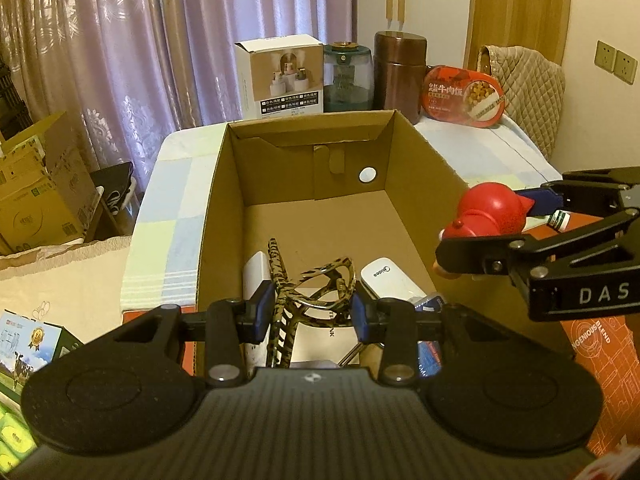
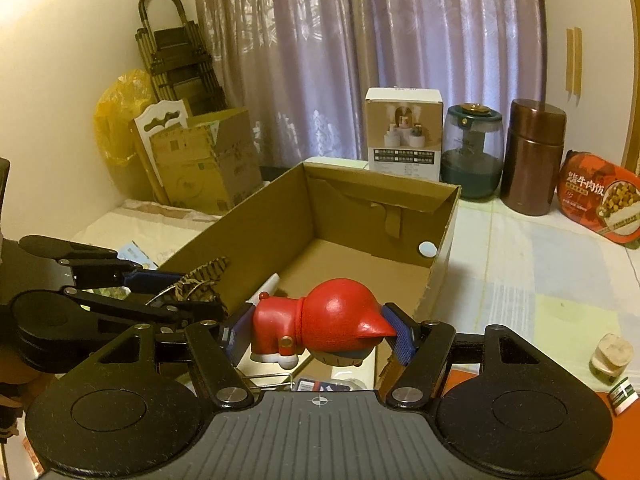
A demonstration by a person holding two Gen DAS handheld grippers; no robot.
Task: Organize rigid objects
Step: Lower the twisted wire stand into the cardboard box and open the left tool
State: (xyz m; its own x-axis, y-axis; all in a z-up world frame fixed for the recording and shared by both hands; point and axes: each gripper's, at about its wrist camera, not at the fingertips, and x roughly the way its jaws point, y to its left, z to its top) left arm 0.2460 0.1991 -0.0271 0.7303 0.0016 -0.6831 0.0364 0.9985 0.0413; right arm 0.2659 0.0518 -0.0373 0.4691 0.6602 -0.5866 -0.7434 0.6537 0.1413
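The left claw (image 1: 312, 312) is closed on patterned glasses (image 1: 316, 280) and holds them over the near end of the open box (image 1: 424, 176). The right claw (image 2: 316, 336) is about half open and grips a red figurine (image 2: 328, 328) lying on its side between the pads, over the box's near right corner. A white remote (image 1: 392, 280) lies inside the box.
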